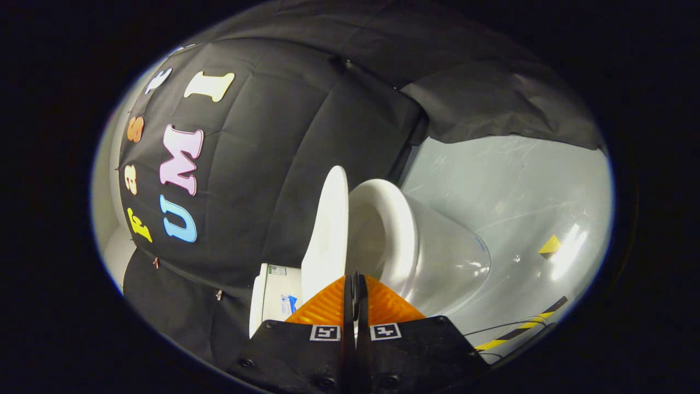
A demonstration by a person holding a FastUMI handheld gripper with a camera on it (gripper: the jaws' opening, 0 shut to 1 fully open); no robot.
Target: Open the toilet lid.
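**Toilet lid raised, gripper closed just before it**

The view is rolled sideways. The toilet lid [328,230] is seen edge-on, lifted away from the seat ring [391,230], with an open wedge of bowl visible between them. The cistern [276,298] is seen behind the lid, against the black cloth wall [273,137]. Beyond the bowl's outer side, a glossy pale floor [519,191] lies open, marked by striped tape [519,331]. The gripper [355,287] is pressed together with nothing seen between its fingers; the tips lie just before the lid's lower edge, though contact cannot be judged.
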